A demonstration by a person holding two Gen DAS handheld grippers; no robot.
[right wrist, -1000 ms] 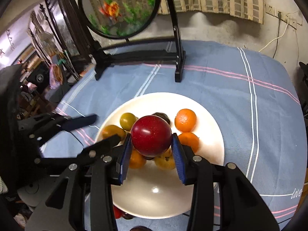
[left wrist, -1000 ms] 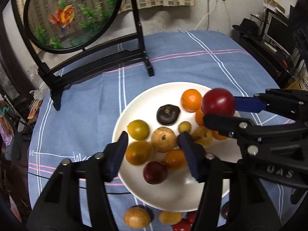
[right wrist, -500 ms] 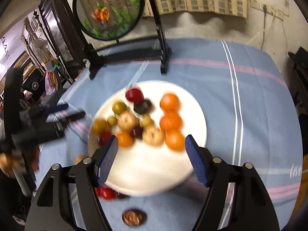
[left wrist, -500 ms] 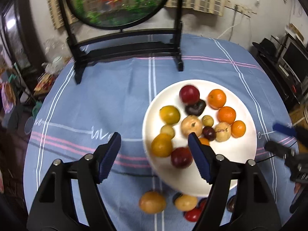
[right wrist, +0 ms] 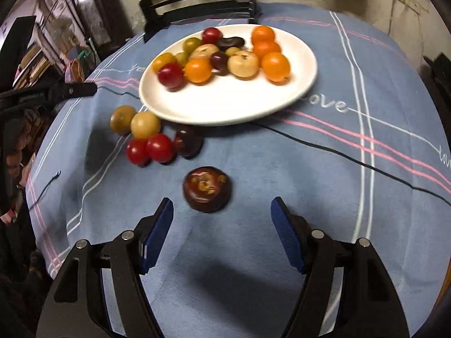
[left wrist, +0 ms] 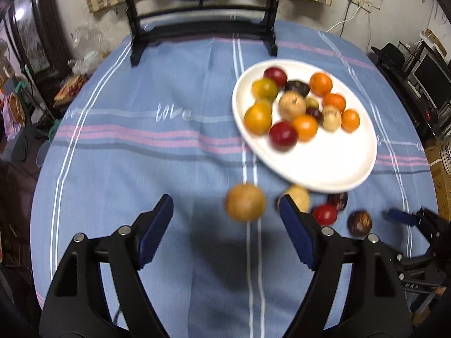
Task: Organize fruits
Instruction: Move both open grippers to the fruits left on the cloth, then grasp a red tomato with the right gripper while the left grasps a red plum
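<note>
Now the fruits sit in two groups on the blue striped cloth over the desk point(right wrist: 282, 186). On the white plate point(right wrist: 225, 104) lie about a dozen: orange ones, red ones, pale tan ones, small dark ones, all a little smeared by blur. Off the plate, near its front rim, a loose cluster rests on the cloth: a tan fruit point(left wrist: 245, 202), a paler yellow one, two red ones point(right wrist: 159, 147) touching each other, and a dark purple one. A flat dark brown fruit point(right wrist: 207, 188) lies apart, just ahead of the right gripper point(right wrist: 222, 228).

Both grippers have their fingers spread wide with nothing between them; the left gripper point(left wrist: 225, 225) has just been opening. From the left wrist view its right finger covers part of the yellow fruit, and the framed round picture at the back is cut off.
</note>
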